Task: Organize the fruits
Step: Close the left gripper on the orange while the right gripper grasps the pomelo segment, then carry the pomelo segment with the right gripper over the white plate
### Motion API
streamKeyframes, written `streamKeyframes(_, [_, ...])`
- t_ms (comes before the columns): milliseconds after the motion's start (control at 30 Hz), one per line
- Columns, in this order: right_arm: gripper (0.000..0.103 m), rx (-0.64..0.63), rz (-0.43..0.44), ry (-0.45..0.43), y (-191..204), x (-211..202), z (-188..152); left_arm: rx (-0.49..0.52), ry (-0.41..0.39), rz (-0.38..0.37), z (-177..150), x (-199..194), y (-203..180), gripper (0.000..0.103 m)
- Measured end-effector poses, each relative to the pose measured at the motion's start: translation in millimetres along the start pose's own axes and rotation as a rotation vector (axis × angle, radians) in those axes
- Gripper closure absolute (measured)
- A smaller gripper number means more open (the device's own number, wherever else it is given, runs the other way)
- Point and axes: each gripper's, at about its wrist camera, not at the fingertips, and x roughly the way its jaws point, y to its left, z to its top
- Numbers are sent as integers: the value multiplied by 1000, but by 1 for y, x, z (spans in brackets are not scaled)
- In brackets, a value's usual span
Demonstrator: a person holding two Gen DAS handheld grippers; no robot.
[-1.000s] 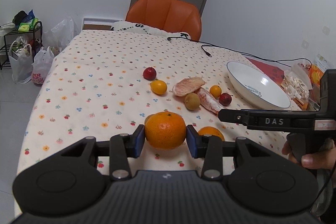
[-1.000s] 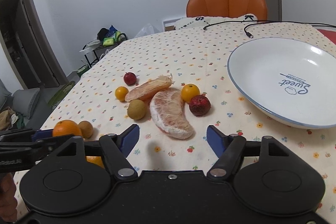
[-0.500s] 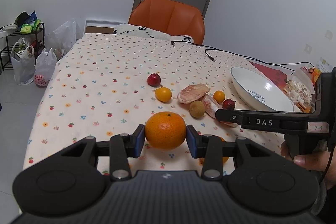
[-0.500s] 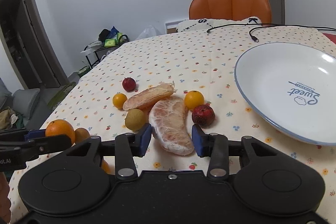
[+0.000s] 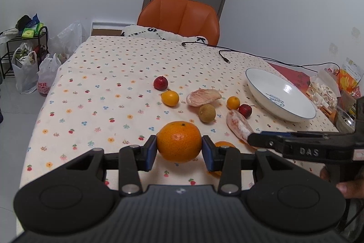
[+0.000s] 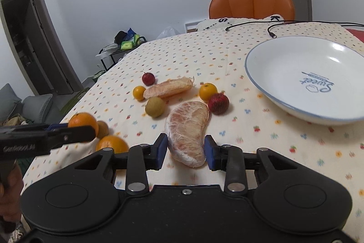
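Since a second ago, the right claw has been brought down and narrowed from wide apart to a close bracket around the near end of the peeled pomelo segment, while the orange has been carried higher above the table in the left claw.

The left claw is clamped on the orange, a blue pad pressed against each side. The right claw's pads stand at either flank of the pomelo segment, touching or nearly so; whether the segment is gripped firmly cannot be told, and it appears to lie on the cloth.

The step in hand seems to be a two-handed pickup, with the white plate (empty, at the right side of the table) as the likely destination. The next move probably calls for a gentle squeeze on the soft segment, then a lift and a carry rightward over the plate's rim, clear of the small red fruit just beside the segment's far end. The other fruits are left scattered mid-table: a second pomelo piece, a brownish round fruit, small yellow-orange ones and another orange.

"Sweet" is printed in blue inside the plate; "DAS" can be read on the right claw's arm in the left view.
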Motion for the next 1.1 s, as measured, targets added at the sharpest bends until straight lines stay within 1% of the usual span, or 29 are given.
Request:
streamKeyframes(167, [68,10,6,17,0,-8,-4,2,-2,4,1,-1,-1,63])
streamKeyframes(200, [66,19,10,16,0,-8,-3,1,-3,5,1,-1,-1,63])
streamKeyframes(333, [62,15,6,6,2,0,0,3,-11,10,2,-4,-1,63])
streamKeyframes(533, [60,0,-13,-7,6,13,7,2,-13,16,3,-6,2,63])
streamKeyframes(733, [60,-7,-23,-11,7,20,11,2,-21,17,7,-7,4,63])
streamKeyframes(800, [65,-21,-29,-12,8,22,12,2,-22,17,8,-7,3,63])
streamKeyframes(900, [66,-21,-3,-14,8,21,13,6,-27,16,9,-8,2,63])
streamKeyframes(1100, [66,8,31,-72,5,8,19,9,-42,21,13,-12,2,63])
